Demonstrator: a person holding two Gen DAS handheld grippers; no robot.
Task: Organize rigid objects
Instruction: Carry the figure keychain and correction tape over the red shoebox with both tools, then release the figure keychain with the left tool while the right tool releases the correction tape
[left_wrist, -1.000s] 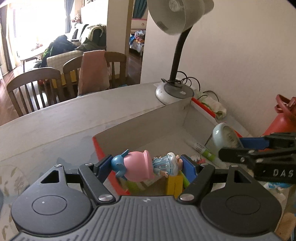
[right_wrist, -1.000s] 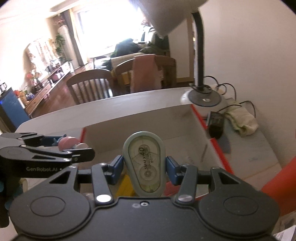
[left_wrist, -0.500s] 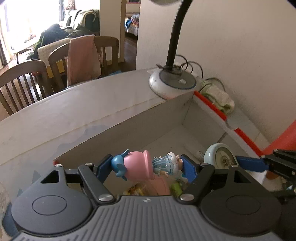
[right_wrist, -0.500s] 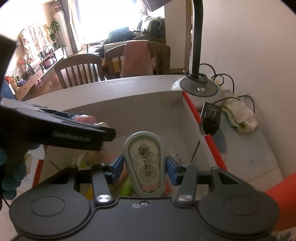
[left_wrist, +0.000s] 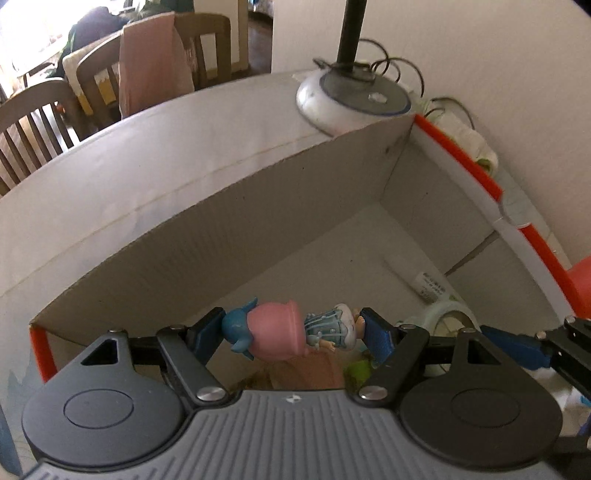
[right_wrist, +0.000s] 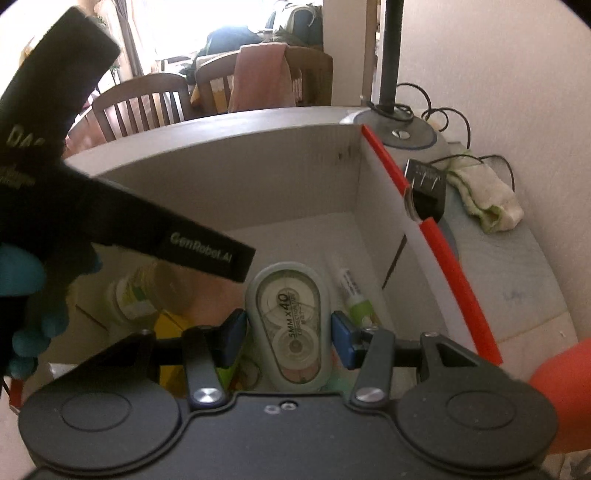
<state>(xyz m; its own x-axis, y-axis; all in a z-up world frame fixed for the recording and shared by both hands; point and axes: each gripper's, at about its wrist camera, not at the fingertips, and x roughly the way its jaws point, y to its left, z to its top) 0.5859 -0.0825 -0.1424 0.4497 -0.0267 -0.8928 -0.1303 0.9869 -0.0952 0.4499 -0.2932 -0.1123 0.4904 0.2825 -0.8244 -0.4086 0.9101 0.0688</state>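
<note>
The desk (left_wrist: 110, 177) carried a big cardboard box (left_wrist: 258, 206) near its far right corner, beside the lamp base (left_wrist: 354, 99). Over the open box, the left hand-held gripper (left_wrist: 295, 328) was clamped on a pink-hatted figurine (left_wrist: 284, 328), held sideways. The right hand-held gripper (right_wrist: 288, 332) was clamped on a correction tape (right_wrist: 290, 325), upright, above a small tube (right_wrist: 354, 291) on the box floor.
</note>
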